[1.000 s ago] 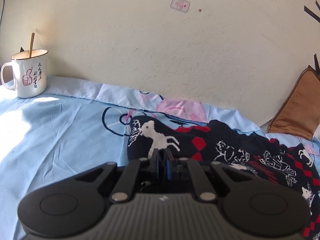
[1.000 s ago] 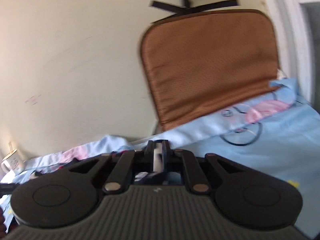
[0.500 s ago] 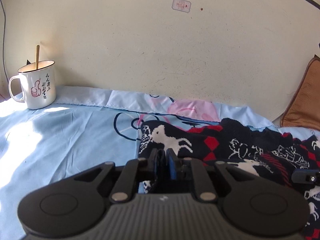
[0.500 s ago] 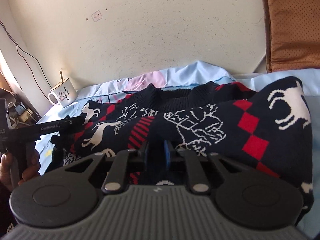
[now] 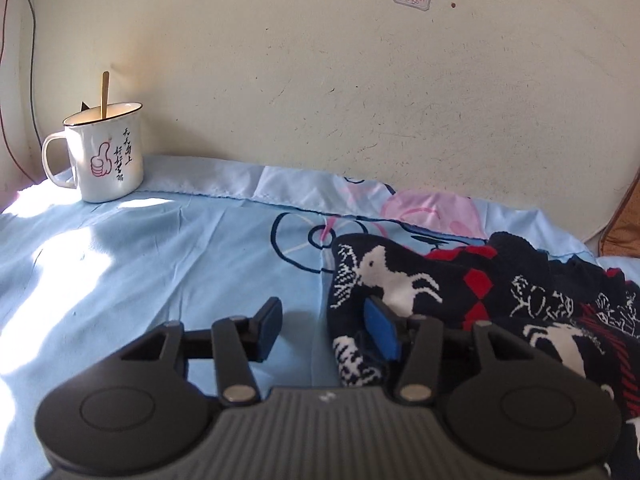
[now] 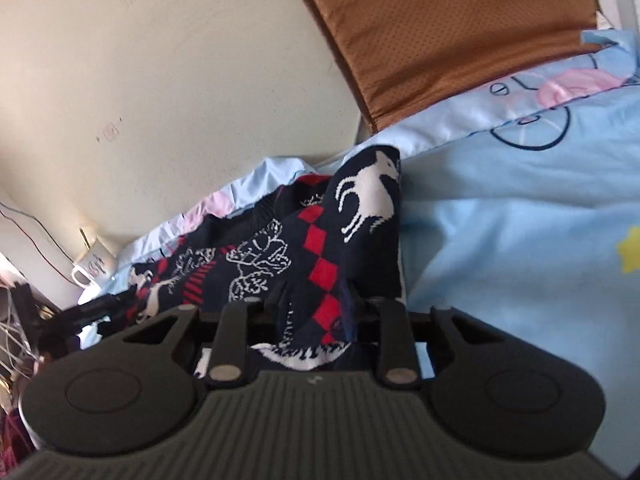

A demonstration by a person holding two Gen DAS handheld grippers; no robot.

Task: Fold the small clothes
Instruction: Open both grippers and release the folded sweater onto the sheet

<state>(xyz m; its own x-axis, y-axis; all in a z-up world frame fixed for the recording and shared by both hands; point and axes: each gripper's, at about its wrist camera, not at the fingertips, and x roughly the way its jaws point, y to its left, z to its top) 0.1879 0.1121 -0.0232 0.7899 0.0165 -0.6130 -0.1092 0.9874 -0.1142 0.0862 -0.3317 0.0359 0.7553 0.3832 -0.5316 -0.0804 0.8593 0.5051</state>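
Note:
A small dark knitted garment (image 5: 460, 292) with white horses and red diamonds lies on the light blue bedsheet (image 5: 160, 264). In the left wrist view my left gripper (image 5: 320, 328) is open; its left pad is over bare sheet and its right pad rests on the garment's left edge. In the right wrist view the garment (image 6: 320, 240) lies bunched, with a fold between the spread fingers of my right gripper (image 6: 316, 312), which is open. The left gripper tool shows at the far left of that view.
A white enamel mug (image 5: 100, 156) with a wooden stick stands at the back left by the cream wall. A brown cushion (image 6: 460, 28) leans against the wall at the right. Cables and clutter sit beyond the bed's left side.
Both grippers were shut on the garment and are now open. The garment has settled onto the sheet. The right wrist view has swung back toward the cushion.

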